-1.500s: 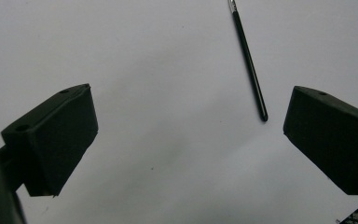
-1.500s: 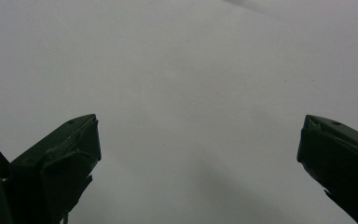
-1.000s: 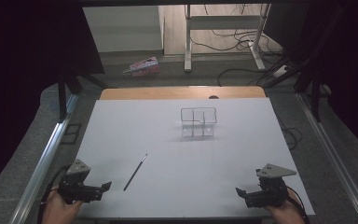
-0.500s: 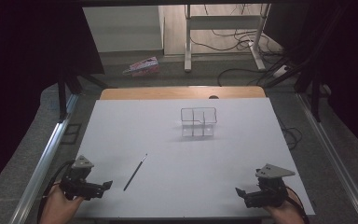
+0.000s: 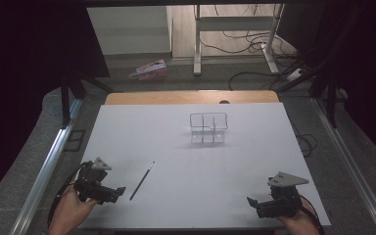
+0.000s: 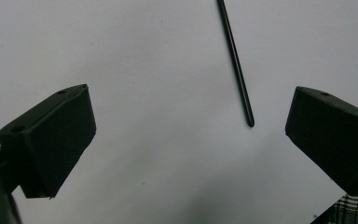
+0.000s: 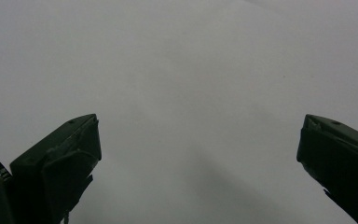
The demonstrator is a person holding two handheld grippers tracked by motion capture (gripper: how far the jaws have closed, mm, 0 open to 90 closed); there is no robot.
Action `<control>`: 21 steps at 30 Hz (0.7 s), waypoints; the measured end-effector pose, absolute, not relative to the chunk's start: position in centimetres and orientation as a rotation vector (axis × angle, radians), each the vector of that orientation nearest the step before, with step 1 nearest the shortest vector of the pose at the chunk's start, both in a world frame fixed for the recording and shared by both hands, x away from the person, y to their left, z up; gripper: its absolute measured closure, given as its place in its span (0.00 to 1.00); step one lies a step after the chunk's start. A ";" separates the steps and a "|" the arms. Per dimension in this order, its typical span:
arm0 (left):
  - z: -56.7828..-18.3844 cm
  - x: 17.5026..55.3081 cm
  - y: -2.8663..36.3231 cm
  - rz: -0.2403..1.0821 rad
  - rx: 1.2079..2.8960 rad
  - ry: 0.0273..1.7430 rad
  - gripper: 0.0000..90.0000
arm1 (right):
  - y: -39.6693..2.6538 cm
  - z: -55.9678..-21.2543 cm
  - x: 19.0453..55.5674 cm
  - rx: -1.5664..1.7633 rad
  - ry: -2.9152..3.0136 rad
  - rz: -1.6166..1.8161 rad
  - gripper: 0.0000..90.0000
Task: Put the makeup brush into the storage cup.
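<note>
Left gripper (image 5: 119, 191) fingers spread wide just beside the black stick (image 5: 142, 180); right gripper (image 5: 251, 201) released, well apart

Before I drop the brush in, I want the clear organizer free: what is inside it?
The clear organizer looks empty; its far compartments are too small to check. The brush lies apart, near the left gripper.
</note>
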State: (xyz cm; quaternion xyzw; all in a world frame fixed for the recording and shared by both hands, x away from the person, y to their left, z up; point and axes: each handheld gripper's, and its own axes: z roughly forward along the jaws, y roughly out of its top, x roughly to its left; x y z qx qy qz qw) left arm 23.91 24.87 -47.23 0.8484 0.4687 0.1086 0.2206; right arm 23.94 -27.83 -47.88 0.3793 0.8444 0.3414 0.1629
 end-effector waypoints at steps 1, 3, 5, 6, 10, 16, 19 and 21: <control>-47.3 24.1 24.7 0.293 2.356 1.295 0.02 | -27.8 -47.9 24.0 1.082 2.409 0.972 0.00; -47.3 24.5 24.4 0.281 2.365 1.297 0.02 | -27.8 -47.9 24.0 1.083 2.411 0.971 0.00; -47.3 24.8 24.0 0.267 2.374 1.292 0.02 | -27.8 -47.9 24.0 1.084 2.411 0.973 0.00; -47.3 25.0 23.8 0.262 2.383 1.289 0.02 | -27.8 -47.9 24.0 1.084 2.411 0.974 0.00; -47.3 25.6 23.1 0.246 2.398 1.285 0.02 | -27.8 -47.9 24.0 1.084 2.415 0.974 0.00; -47.4 26.3 22.1 0.229 2.416 1.275 0.03 | -27.8 -47.9 24.0 1.083 2.418 0.973 0.00; -47.5 26.6 21.5 0.225 2.421 1.276 0.03 | -27.8 -47.9 24.0 1.083 2.419 0.973 0.00; -47.5 26.8 21.2 0.224 2.432 1.272 0.04 | -27.8 -47.9 24.0 1.084 2.420 0.973 0.00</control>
